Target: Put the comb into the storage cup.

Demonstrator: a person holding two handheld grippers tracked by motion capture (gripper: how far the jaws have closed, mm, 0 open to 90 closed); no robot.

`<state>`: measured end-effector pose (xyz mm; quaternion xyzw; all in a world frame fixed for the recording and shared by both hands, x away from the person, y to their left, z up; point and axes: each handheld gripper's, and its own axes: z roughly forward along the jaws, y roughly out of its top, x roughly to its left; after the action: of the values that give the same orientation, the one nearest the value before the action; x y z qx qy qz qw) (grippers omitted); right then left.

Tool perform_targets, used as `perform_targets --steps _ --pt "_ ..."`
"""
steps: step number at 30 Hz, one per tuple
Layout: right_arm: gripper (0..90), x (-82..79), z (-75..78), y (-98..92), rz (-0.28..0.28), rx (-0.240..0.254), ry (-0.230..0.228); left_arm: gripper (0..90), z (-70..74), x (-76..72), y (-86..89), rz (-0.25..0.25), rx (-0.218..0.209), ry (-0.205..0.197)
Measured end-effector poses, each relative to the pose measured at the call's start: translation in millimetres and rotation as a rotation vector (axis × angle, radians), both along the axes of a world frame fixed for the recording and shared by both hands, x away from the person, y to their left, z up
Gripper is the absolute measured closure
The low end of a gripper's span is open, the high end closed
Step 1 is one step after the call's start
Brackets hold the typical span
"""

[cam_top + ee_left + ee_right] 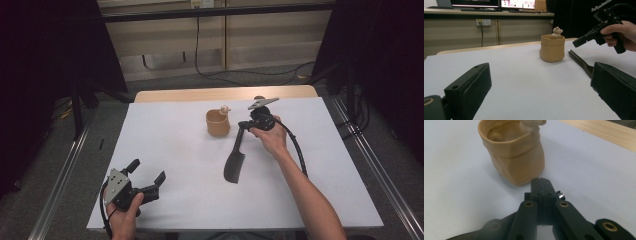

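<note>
The black knife [235,161] lies flat on the white table [165,150] a little right of middle. Its long axis runs from the broad blade at about six o'clock, nearer the person, up to the thin handle at about twelve, leaning slightly toward one o'clock. The metal end of that handle [560,194] shows just past the right gripper [243,124], peeking out at the tip's right side in the right gripper view. So the handle end sits directly under or just beyond the jaws, and whether they touch it I cannot tell. The right gripper's jaws are pressed flat together with nothing between them, pointing toward nine o'clock in the high view. To my eye they would need to part before they could take the handle.

At about ten o'clock from the handle end, close by, stands a small tan pot [218,123] with a little pale figure [556,32] on its rim.

The left gripper [146,177] rests well away near the table's front left corner, about eight o'clock from the knife, jaws spread wide and empty. The right hand [270,136] is plainly the nearer one.
</note>
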<state>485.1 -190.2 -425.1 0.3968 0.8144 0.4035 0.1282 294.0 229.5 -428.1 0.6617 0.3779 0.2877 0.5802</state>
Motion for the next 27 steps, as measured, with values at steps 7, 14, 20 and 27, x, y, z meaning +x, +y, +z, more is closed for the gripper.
perform_targets --steps 7,14,20,27 --pt "90.0 7.4 -4.8 2.9 0.002 -0.028 0.018 3.2 -0.2 0.1 -0.2 0.001 0.000 0.001" --pt "90.0 10.9 -11.2 8.2 0.009 -0.063 0.025 3.2 0.0 0.1 0.9 0.003 -0.002 -0.001" --pt "90.0 12.2 -15.9 6.9 0.001 -0.069 0.034 3.2 -0.1 0.1 0.2 0.003 0.000 0.000" --pt "90.0 12.4 -17.2 8.2 0.001 -0.076 0.034 3.2 0.0 0.1 0.5 0.002 0.000 0.000"
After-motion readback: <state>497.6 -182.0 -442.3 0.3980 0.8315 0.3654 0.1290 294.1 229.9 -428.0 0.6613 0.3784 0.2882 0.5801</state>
